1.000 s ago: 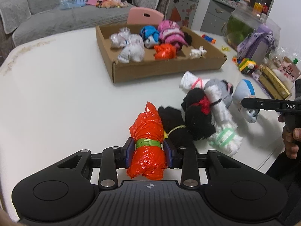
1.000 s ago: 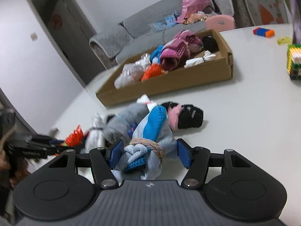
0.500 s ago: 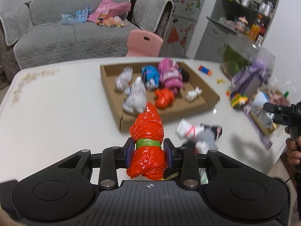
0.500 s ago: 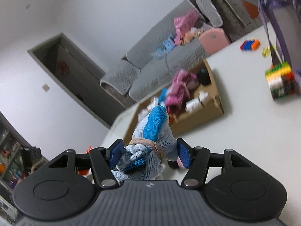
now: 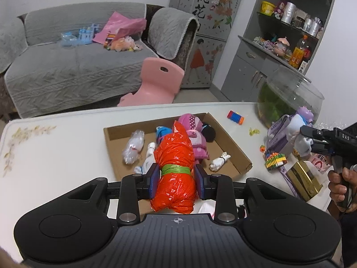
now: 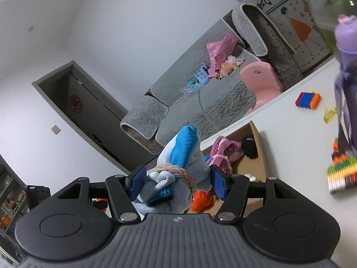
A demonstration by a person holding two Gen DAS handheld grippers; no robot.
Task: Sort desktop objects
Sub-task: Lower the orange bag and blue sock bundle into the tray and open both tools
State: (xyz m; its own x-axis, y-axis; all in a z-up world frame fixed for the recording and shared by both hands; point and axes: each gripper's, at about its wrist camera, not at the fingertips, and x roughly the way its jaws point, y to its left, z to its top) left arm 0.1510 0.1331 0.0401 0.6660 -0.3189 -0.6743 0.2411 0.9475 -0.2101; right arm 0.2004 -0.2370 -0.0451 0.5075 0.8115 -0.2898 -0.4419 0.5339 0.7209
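Observation:
My left gripper (image 5: 176, 182) is shut on an orange plastic bundle (image 5: 175, 167) tied with a green band, held in the air in front of the cardboard tray (image 5: 232, 143). The tray holds a pink sock roll (image 5: 196, 138), a clear plastic bundle (image 5: 133, 146), a black roll (image 5: 208, 132) and a small white bundle (image 5: 219, 162). My right gripper (image 6: 176, 182) is shut on a grey and blue sock bundle (image 6: 178, 169) bound with a braided band, raised above the table. In the left wrist view the right gripper (image 5: 312, 139) shows at the right edge, with a hand (image 5: 340, 179) on its handle.
On the white table (image 5: 55, 156) to the right of the tray stand a glass fish bowl (image 5: 287, 102), a purple toy (image 5: 299, 120), a striped block stack (image 5: 275, 159), a gold box (image 5: 304, 179) and a small coloured block (image 5: 235, 117). A pink chair (image 5: 156, 82) and grey sofa (image 5: 67, 67) lie beyond.
Both grippers have risen from the table with their bundles. The left view now looks down over the tray; the pile of bundles on the table has dropped out of sight.

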